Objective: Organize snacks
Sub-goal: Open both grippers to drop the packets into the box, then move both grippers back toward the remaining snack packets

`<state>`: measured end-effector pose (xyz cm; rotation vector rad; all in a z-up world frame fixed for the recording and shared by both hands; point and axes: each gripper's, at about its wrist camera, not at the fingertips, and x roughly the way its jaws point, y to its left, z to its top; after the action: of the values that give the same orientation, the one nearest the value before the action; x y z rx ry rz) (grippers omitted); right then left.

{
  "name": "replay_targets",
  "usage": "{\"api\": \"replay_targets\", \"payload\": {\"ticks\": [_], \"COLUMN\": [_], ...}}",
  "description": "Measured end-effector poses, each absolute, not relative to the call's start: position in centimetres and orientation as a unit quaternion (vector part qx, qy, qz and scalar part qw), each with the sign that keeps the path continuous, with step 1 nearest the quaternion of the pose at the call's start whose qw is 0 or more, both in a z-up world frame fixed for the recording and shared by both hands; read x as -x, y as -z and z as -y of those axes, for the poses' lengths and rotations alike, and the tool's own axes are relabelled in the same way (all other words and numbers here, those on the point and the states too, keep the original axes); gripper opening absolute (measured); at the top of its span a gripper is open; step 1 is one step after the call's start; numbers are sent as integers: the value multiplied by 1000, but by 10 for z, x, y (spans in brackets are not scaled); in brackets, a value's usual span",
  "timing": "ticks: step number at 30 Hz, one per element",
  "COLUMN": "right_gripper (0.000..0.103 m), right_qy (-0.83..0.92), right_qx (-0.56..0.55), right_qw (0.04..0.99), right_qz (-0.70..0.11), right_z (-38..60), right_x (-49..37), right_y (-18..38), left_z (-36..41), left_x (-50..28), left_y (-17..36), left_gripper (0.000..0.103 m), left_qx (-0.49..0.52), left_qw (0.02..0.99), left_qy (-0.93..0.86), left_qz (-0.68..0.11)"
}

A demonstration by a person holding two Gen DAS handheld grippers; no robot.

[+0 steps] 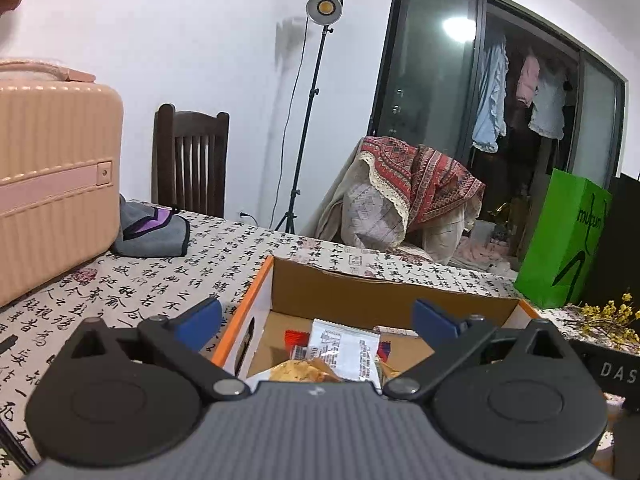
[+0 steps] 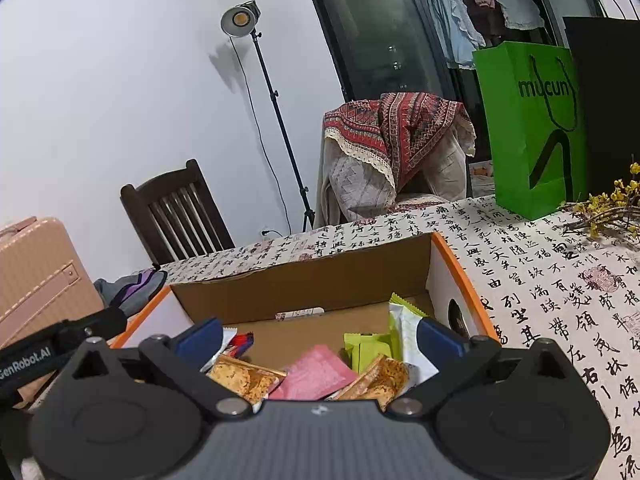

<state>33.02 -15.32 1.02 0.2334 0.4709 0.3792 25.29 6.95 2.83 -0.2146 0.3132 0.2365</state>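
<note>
Both my hand-held grippers, left (image 1: 316, 320) and right (image 2: 318, 338), hang wide open and empty over the cardboard box (image 2: 320, 276). Snack packets (image 2: 316, 376) lie loose inside it. Next: pick one packet, close on it.

White plaster wall (image 1: 180, 32); dark slatted wooden chair (image 1: 191, 160); lit round studio lamp on black tripod (image 1: 324, 6); dark sliding glass doors (image 1: 432, 64).

The green paper bag (image 2: 532, 128), standing beyond and to the right of the right gripper (image 2: 320, 340), reads "mucun" in dark letters. A black strap (image 2: 28, 360) to that gripper's left carries "GenRobot.AI", and a black part (image 1: 618, 372) right of the left gripper (image 1: 318, 322) shows "DAS". The tablecloth (image 2: 560, 280) around both is covered in black Chinese calligraphy with red seal stamps, and the white snack packet (image 1: 344, 348) between the left gripper's fingers has print too small to read.
</note>
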Motion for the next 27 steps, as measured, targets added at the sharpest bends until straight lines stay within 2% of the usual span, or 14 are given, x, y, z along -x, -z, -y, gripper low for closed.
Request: {"api": "replay_targets", "payload": {"ticks": [12,21,27], "right_gripper": [103,103,103], "right_qy": [-197,-195,-198], "right_qx": [-97,-73,-53], "right_qw": [952,954,954], "right_qz": [-212,-215,-220], "right_z": [151,151,162], "right_x": [-320,-292,-257], "right_y": [-21,-37,-42], "left_z": [-69,-65,-62], "left_x": [-244,-210,-178], "left_y": [-36,-67,-72], "left_gripper": [103,103,103], "left_qx": [115,133,116], "left_qw": [975,976,979], "left_qy": [-117,-116,-100], "left_qz": [-152,-125,-135]}}
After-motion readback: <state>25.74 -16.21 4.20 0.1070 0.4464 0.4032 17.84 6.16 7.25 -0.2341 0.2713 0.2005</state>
